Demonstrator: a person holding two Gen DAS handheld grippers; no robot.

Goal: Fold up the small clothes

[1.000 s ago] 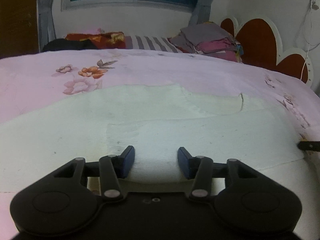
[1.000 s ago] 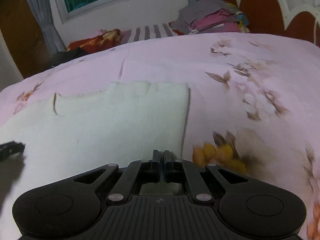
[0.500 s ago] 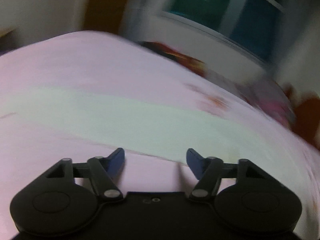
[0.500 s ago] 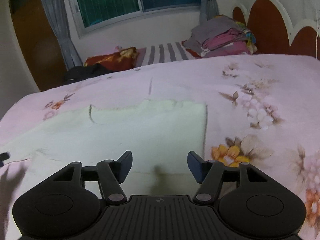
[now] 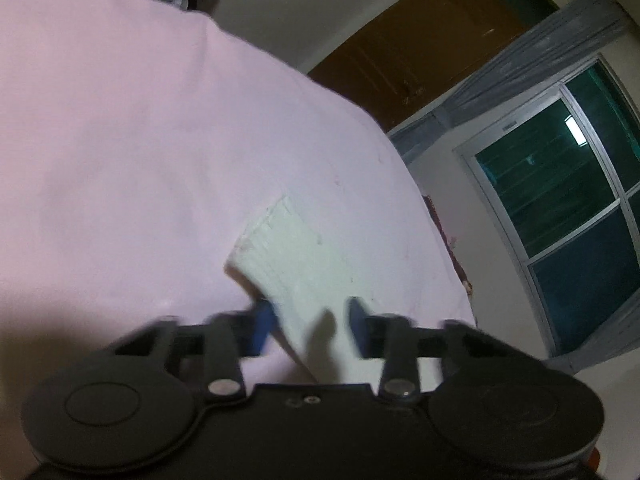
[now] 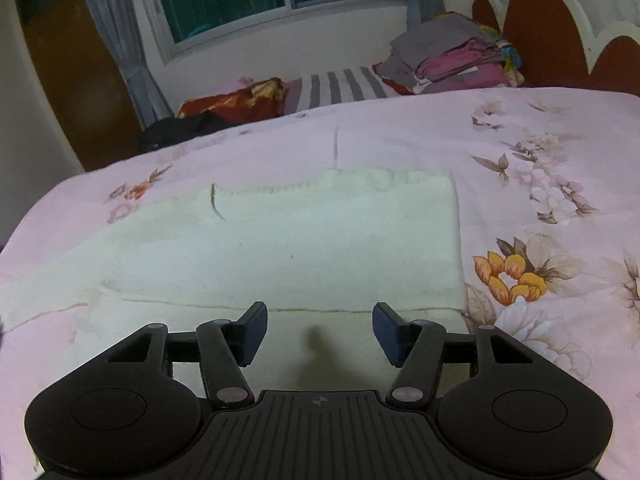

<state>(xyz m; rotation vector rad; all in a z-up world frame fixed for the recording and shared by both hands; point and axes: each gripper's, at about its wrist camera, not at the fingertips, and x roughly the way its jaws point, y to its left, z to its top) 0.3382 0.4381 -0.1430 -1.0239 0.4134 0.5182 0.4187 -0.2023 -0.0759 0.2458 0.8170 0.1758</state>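
**A:** What does the left wrist view show alone?

**B:** The ribbed end of the cream knit garment (image 5: 296, 256), lying on plain pink bedspread (image 5: 120, 120). The left gripper (image 5: 312, 324) is blurred, its blue pads apart and closing with that end between them. A brown door (image 5: 420, 52) is at 1 o'clock.

**A:** And the right wrist view?

**B:** The garment's soft, flat rectangular body (image 6: 300, 240) on floral quilting (image 6: 520, 140). The right gripper (image 6: 320, 332) is spread wide and holds nothing. Stacked folded clothes (image 6: 460, 60) and a scalloped headboard (image 6: 560, 32) lie at 1 o'clock.
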